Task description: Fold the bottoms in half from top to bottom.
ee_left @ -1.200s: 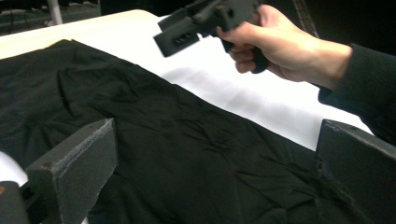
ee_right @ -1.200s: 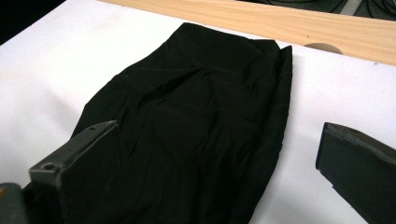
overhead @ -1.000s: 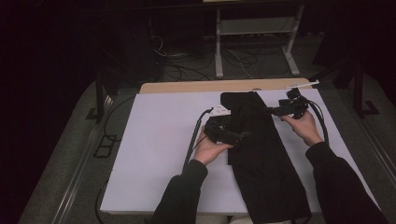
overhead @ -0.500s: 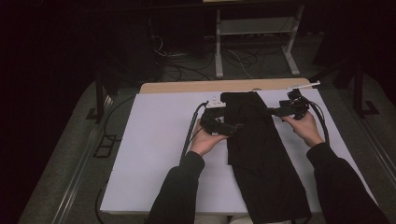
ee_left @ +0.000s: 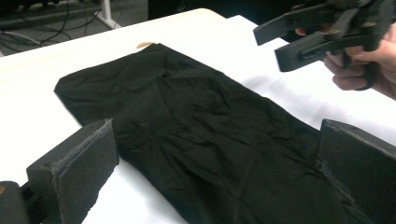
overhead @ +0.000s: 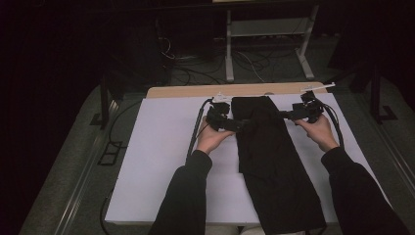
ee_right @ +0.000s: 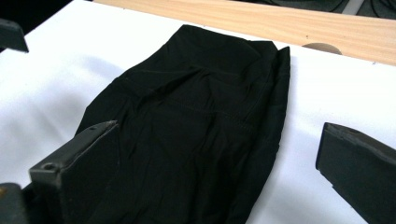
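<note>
A long black garment (overhead: 269, 156) lies flat on the white table cover (overhead: 161, 161), running from the far edge to the near edge. My left gripper (overhead: 241, 125) is at the garment's left edge near its far end, jaws open and wide apart over the cloth (ee_left: 187, 107). My right gripper (overhead: 285, 116) is at the right edge opposite it, also open. In the left gripper view my own gripper (ee_left: 217, 156) straddles the cloth, and the right gripper (ee_left: 317, 32) shows in a hand at top right. The right gripper (ee_right: 219, 154) frames the creased garment (ee_right: 201, 93).
A strip of bare wooden tabletop (overhead: 195, 91) runs along the far side. Behind the table stand a metal frame (overhead: 266, 29) and loose floor cables (overhead: 195, 68). White cover lies open to the left of the garment. The garment's lower end reaches the near edge.
My left gripper has moved away from the person, up along the garment's left edge. The bunched far end of the garment now lies flatter. The right gripper has barely moved.
</note>
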